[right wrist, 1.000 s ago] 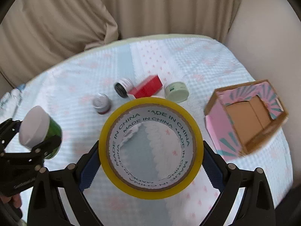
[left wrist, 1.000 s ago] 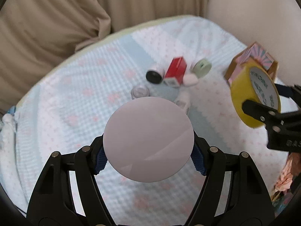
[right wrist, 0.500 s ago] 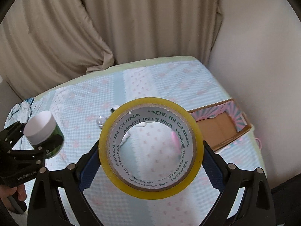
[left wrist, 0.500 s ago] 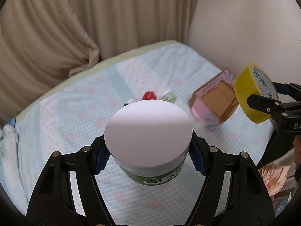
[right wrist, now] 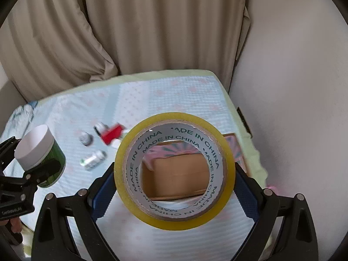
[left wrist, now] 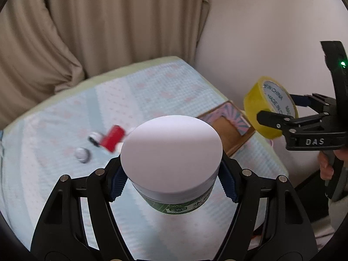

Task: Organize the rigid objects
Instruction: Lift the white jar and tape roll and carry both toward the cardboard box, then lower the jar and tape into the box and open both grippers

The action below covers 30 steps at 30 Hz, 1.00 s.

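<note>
My left gripper (left wrist: 171, 182) is shut on a white-lidded green jar (left wrist: 171, 152), held high above the bed; the same jar (right wrist: 40, 152) shows at the left of the right wrist view. My right gripper (right wrist: 175, 187) is shut on a yellow tape roll (right wrist: 174, 169), also seen from the left wrist as the tape roll (left wrist: 269, 108). An open cardboard box (right wrist: 180, 174) with pink patterned flaps lies on the bed below the roll, seen through its hole; the box (left wrist: 228, 128) sits right of the jar.
On the pale blue bedspread (right wrist: 152, 100) lie a red box (right wrist: 112, 133), a small round jar (right wrist: 86, 139), a small bottle on its side (right wrist: 93, 158) and other small containers. Beige curtains (right wrist: 130, 21) hang behind. A white wall (right wrist: 293, 87) is on the right.
Both grippers have risen and swung right with their loads; the bed and small items look smaller and farther. The cardboard box now lies under the tape roll.
</note>
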Each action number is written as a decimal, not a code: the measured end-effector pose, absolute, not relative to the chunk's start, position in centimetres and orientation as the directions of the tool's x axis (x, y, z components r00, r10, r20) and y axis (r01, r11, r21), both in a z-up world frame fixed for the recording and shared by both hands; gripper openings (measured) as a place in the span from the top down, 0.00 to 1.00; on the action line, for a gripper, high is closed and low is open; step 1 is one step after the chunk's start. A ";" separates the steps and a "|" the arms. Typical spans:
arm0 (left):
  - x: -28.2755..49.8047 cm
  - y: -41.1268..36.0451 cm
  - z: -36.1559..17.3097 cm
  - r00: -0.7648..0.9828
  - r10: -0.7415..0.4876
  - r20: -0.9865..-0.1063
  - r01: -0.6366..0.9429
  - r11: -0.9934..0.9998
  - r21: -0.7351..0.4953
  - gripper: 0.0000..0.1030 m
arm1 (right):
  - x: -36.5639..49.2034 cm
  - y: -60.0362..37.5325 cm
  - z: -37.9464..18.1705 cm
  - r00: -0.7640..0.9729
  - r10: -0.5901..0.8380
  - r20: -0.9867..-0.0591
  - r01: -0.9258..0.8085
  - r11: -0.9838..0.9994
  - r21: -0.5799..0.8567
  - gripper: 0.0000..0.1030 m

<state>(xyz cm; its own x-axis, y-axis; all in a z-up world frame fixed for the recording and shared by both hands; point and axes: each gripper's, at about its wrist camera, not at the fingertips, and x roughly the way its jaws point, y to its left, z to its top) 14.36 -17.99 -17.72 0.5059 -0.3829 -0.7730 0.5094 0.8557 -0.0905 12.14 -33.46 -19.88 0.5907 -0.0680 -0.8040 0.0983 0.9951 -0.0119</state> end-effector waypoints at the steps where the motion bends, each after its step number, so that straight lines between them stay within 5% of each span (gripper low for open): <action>1: 14.5 -19.2 -18.1 0.498 -0.384 -0.778 0.501 0.859 -0.103 0.33 | 12.6 -35.1 -20.3 0.578 -0.066 -0.813 0.079 0.997 -0.024 0.07; 11: 18.6 -30.5 -25.7 0.389 -0.339 -0.857 0.452 0.881 -0.143 0.33 | 18.6 -45.2 -27.9 0.422 -0.134 -0.896 -0.014 0.988 -0.154 0.07; 30: 27.8 -38.0 -44.5 0.125 -0.138 -0.983 0.468 0.881 -0.065 0.33 | 24.9 -45.0 -46.1 0.202 0.034 -0.979 -0.438 0.897 -0.059 0.07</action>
